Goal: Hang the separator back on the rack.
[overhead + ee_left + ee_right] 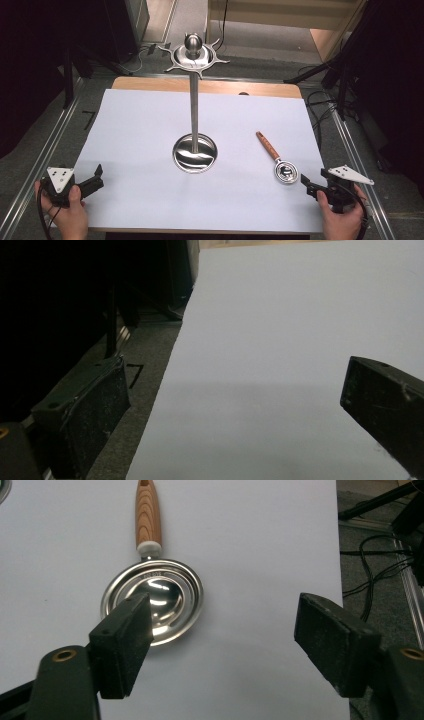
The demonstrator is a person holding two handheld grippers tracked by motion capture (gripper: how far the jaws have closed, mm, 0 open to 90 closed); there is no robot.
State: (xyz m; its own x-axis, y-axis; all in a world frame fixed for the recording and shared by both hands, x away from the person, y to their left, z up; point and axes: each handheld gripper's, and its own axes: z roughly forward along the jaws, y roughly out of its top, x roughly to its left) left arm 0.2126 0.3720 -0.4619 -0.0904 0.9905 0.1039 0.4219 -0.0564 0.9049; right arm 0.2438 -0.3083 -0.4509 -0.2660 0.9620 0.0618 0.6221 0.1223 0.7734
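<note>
A small steel ladle (286,172) with a wooden handle (267,144) lies on the white sheet at the right, its bowl towards me. My right gripper (306,184) hovers just behind the bowl, open, with nothing between its pads. In the right gripper view the ladle (167,595) sits ahead and left, partly behind the left fingertip (122,645). A tall steel stand (194,110) with a round base (195,155) and a hooked crown (195,56) rises at the centre. My left gripper (94,179) rests open at the sheet's near left corner, over bare sheet (235,390).
The white sheet (145,130) covers a wooden table (150,84). Aluminium rails (45,150) run along both sides on the grey floor. Cables (320,107) and dark tripod legs (345,75) stand beyond the right edge. More dark stands are at the left.
</note>
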